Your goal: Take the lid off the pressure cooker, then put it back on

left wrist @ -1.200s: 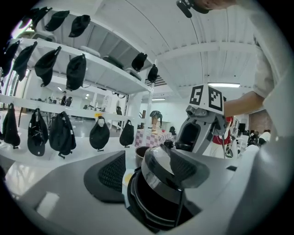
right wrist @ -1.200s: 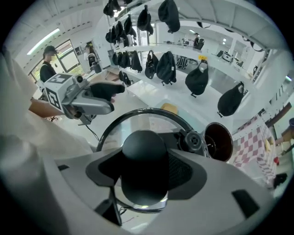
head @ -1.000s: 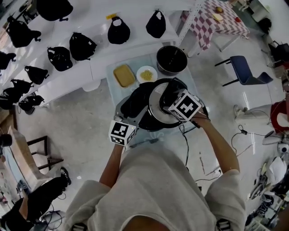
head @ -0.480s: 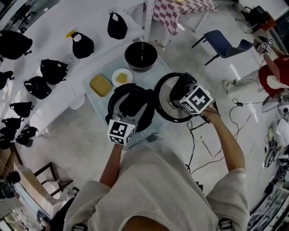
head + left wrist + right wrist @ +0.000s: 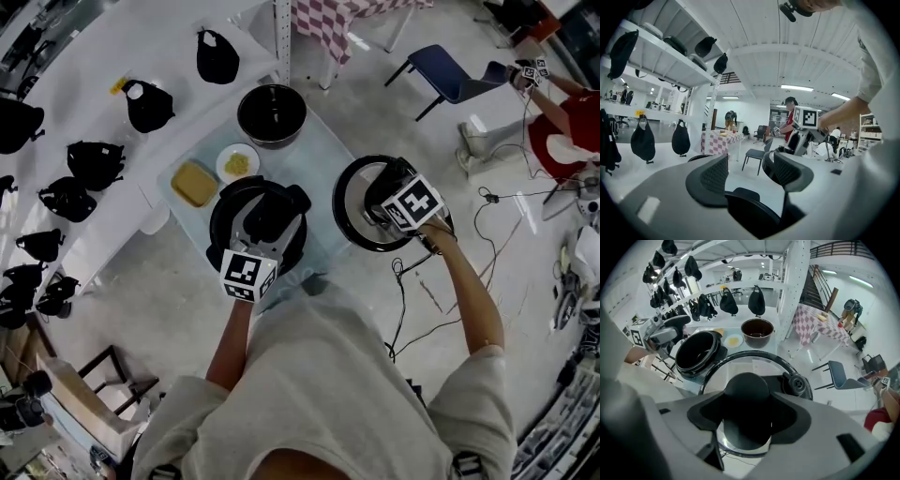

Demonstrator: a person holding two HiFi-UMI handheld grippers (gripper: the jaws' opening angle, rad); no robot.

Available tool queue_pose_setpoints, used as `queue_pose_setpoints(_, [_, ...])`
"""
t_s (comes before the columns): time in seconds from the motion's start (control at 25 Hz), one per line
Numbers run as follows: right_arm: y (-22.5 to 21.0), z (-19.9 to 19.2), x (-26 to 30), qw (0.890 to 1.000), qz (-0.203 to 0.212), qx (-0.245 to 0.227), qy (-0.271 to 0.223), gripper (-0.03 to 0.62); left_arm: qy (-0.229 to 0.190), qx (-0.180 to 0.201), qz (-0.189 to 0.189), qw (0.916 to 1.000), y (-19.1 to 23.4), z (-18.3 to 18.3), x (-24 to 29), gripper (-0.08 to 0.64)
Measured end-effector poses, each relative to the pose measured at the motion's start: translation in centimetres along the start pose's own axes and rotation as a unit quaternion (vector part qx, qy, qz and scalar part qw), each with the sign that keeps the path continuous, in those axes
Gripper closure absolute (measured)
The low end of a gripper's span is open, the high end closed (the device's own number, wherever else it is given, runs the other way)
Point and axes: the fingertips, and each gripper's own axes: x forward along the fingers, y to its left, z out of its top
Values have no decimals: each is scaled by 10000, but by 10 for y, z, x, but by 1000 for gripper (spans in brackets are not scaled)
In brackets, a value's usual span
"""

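My right gripper holds the lid by the black knob in its middle: in the right gripper view the two jaws are closed on the knob from both sides, quite wide because the knob is thick. The lid is of glass with a black rim and has a small round valve near its edge. It is off the pressure cooker and hangs to the right of the table, above the floor, clearly apart from the pot. The pressure cooker stands open on the near part of the glass table, and I can see its dark inside in the right gripper view. My left gripper reaches over the open pot. In the left gripper view its jaws stand apart and I see the room through the gap. A black rounded part lies low between them, but I cannot tell if the pads touch it. Behind the cooker on the same table are a dark bowl, a white plate with something yellow on it, and a yellow box. Black bags lie on the white shelf to the left, and a blue chair stands far to the right.
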Motion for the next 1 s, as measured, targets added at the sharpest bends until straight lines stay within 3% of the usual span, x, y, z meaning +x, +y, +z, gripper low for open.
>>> queue_pose_setpoints(0.44, [-10,-13,126,9983,370,392,235,319,264,58,474,9985,16,-3,-11,268])
queue_pose_setpoints(1.0, [-18,-20,213,9958,241,708,530,319,404,16,848,9956,28,-5,-22,268])
